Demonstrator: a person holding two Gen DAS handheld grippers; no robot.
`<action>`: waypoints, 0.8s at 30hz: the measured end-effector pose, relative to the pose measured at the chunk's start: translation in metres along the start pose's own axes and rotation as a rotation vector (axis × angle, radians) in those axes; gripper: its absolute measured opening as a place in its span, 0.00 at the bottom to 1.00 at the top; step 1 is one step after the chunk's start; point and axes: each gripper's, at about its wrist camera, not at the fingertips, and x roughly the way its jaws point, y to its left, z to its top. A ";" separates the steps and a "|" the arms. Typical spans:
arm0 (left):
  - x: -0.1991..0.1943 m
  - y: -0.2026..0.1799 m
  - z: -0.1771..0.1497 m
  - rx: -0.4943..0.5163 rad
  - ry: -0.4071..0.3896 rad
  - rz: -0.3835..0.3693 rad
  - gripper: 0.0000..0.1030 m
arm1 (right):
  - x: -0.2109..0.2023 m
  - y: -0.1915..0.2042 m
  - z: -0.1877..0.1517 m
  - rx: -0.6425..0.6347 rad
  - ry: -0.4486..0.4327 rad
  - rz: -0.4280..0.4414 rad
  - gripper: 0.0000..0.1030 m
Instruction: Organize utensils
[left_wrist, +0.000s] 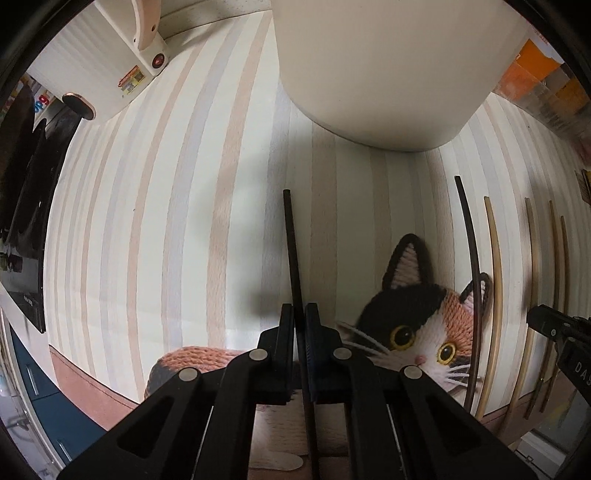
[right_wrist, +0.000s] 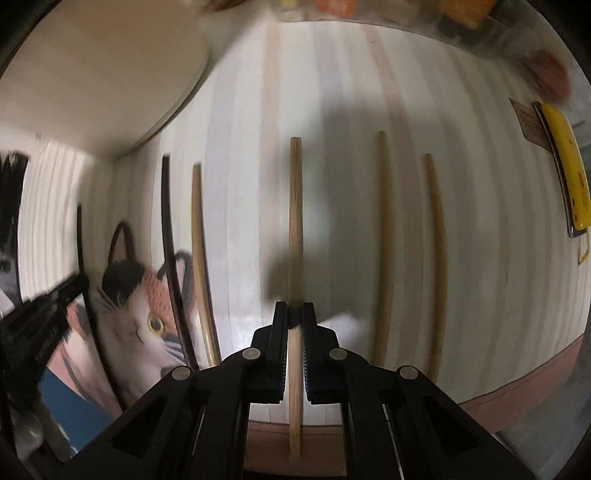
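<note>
Striped placemat (left_wrist: 155, 229) in pastel bands covers the desk, with a knitted cat coaster (left_wrist: 417, 325) lying on it and a big cream pot (left_wrist: 376, 74) standing at the far edge.

Left hand-held gripper (left_wrist: 300, 314) is clamped on a dark chopstick (left_wrist: 291, 240), pinching it partway along, so a fair length pokes out ahead towards the pot. Right hand-held gripper (right_wrist: 294, 314) is squeezed onto a pale wooden chopstick (right_wrist: 295, 221) in about the same way, low on the shaft.

These sticks look light, stiff and thin (probably a bit slick too), so my guess is they'll pivot between the pads if grabbed off-centre. Holding nearer the middle seems safer than near an end.

More loose ones lie in rows nearby: another dark chopstick (right_wrist: 170, 236) crossing the cat's ear, a tan chopstick (right_wrist: 201, 258) just beside it, and two tan chopsticks (right_wrist: 384, 240) further right. They're close together, so a neighbour could get nudged. The pot looms close to the held tips. A yellow tool (right_wrist: 567, 166) sits well apart at the edge.
</note>
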 end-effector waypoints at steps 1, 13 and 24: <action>0.000 0.000 0.001 -0.001 -0.001 -0.003 0.04 | -0.001 0.001 -0.001 -0.005 -0.002 -0.007 0.07; 0.012 0.006 -0.010 -0.012 -0.001 -0.021 0.04 | 0.003 0.024 0.019 -0.037 0.063 -0.058 0.08; 0.003 0.000 -0.007 -0.005 -0.050 0.019 0.03 | 0.011 0.040 0.043 -0.024 0.065 -0.079 0.07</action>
